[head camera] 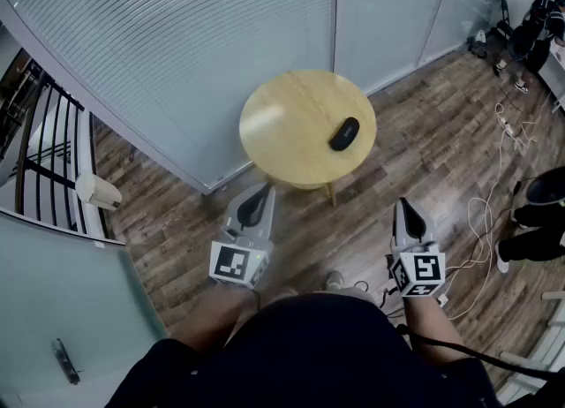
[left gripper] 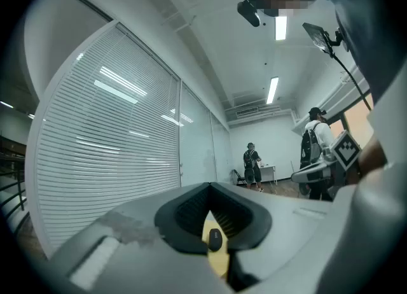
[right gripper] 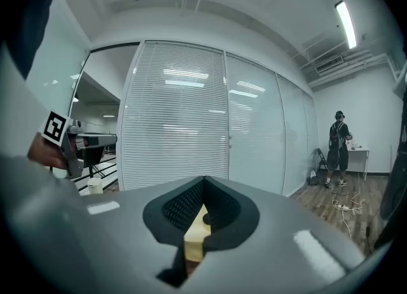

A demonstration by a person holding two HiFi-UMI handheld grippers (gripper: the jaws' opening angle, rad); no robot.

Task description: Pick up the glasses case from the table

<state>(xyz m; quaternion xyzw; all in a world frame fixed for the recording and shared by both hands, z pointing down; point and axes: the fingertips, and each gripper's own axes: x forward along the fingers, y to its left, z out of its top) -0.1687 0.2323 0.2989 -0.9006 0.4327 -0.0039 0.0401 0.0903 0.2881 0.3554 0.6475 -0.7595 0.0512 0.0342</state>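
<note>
Jaws closed and empty on both left hand-held gripper (head camera: 262, 190) and right hand-held gripper (head camera: 404, 205), well short of the round bench (head camera: 282, 119). Black glasses case (head camera: 344, 133) lies near its right edge. Arrive unopened and it'll likely get shoved onto the floor (head camera: 424, 159).

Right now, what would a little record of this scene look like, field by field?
table: round, pale wood, on dark plank floor
glasses case: black, lying on the table's right part, nothing touching it
left tongs: shut, empty, apart from the case
right tongs: shut, empty, apart from the case
backdrop: white blinds behind glass
</note>
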